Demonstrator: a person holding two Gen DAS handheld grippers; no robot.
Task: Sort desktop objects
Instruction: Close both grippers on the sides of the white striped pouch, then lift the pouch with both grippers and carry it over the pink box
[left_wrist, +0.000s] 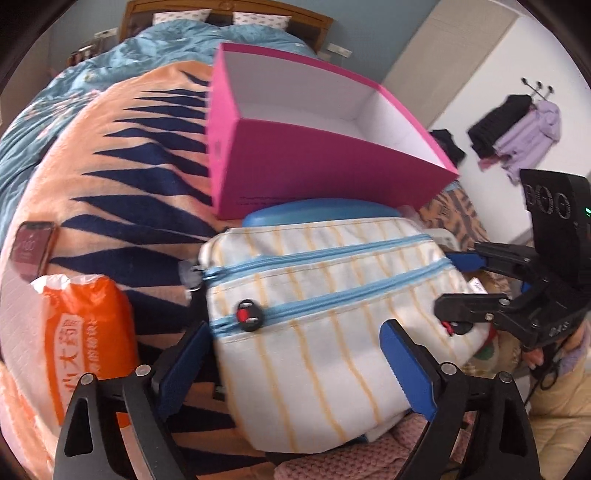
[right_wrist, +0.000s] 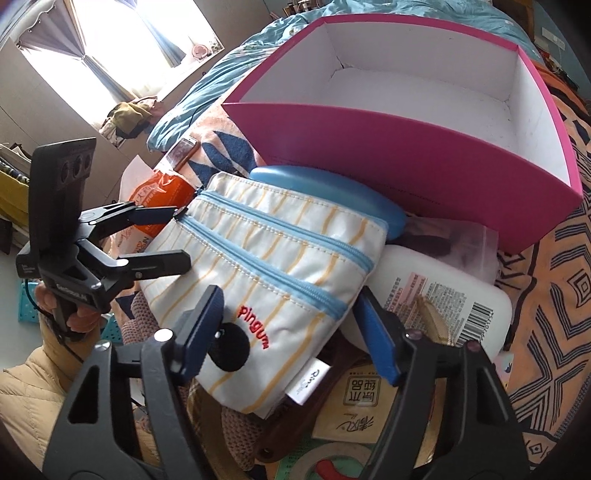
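A white zip pouch (left_wrist: 325, 295) with yellow stripes, two light-blue zippers and red "pingum" lettering lies on top of a pile of items on a bed, just in front of an empty pink box (right_wrist: 424, 155). Both grippers straddle the pouch. The left gripper (left_wrist: 291, 365) has its blue pads standing wide at either side of one end, not visibly pressing on the fabric. The right gripper (right_wrist: 295, 328) has its fingers either side of the other end; whether its pads press on the cloth cannot be told. Between pouch and box lies a blue oval case (right_wrist: 332, 192). Beside the pouch rest a white lotion bottle (right_wrist: 443, 291) and an orange tissue pack (left_wrist: 88, 343).
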